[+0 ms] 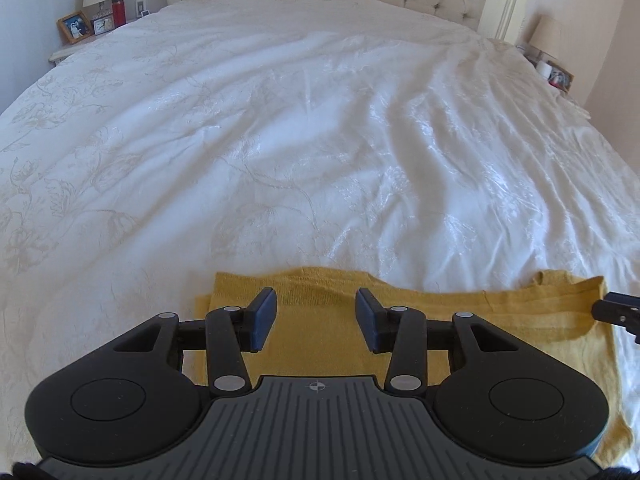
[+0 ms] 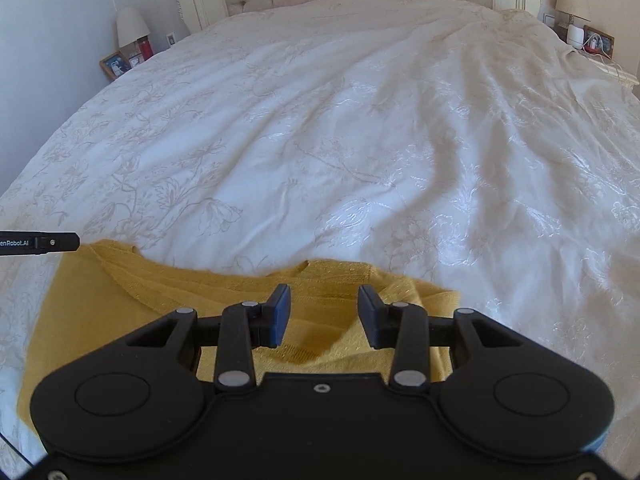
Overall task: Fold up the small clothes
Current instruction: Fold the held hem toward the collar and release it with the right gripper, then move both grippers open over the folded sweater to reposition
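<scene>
The mustard-yellow knitted garment (image 1: pixel 320 336) is lying flat at the near edge of the bed. The left gripper (image 1: pixel 316 314) is hovering over the garment's left portion, its blue-padded jaws standing apart with nothing between them. The right gripper (image 2: pixel 324 314) is hovering over the garment's right portion, jaws likewise apart and empty. Judgement: both are positioning for a fold. To do it well, each should be pinching the garment's near corners evenly, lifting together and carrying the edge across the garment squarely. Beyond the garment, the white floral-embroidered bedspread (image 1: pixel 280 140) is lying rumpled; loose folds there could be catching the cloth.
</scene>
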Motion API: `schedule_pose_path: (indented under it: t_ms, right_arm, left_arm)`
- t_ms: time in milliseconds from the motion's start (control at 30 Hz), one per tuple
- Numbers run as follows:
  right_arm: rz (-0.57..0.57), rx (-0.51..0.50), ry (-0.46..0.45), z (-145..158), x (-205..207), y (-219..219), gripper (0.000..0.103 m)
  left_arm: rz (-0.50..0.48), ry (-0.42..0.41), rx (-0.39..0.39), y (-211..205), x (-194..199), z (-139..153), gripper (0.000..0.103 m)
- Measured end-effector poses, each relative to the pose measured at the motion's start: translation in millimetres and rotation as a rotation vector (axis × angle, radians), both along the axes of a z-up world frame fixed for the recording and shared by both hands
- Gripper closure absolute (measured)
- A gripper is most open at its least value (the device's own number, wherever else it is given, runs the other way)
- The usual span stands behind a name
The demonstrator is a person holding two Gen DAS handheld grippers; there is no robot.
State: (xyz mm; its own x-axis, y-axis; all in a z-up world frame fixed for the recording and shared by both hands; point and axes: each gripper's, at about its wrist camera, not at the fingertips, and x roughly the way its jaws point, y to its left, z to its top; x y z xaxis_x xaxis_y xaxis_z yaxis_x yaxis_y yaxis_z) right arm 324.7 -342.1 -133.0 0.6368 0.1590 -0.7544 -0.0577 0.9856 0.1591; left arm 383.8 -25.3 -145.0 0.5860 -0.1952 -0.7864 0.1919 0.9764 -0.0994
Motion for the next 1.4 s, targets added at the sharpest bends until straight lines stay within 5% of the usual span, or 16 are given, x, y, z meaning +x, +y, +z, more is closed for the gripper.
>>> schedule_pose_path:
  t_ms: [267,400,700,900,1200,1400]
  right_arm:
    - [0.112,0.002,0.091,-26,-11,34,0.054]
    - [0.123,-0.035,0.093,-34,9,37,0.054]
    - [-0.064,-0.056,0.047,-17,52,-8,0.053]
    - [0.0,-0.052,0.072,-11,7,-2,0.044]
    - [0.132,-0.202,0.243,-43,-97,13,0.043]
    - [0.052,-0.177,0.301,-45,-132,-9,0.033]
  left_arm:
    - [-0.064,0.166,-0.001,-19,-63,-40,0.06]
    - [-0.081,0.175,0.019,-19,-89,-46,0.053]
    - [-0.062,0.225,0.0,-8,-100,-52,0.048]
    - [-0.103,0.238,0.013,-18,-99,-56,0.028]
    - [-0.168,0.253,0.092,-17,-121,-58,0.024]
    - [-0.163,0.27,0.108,-5,-145,-62,0.02]
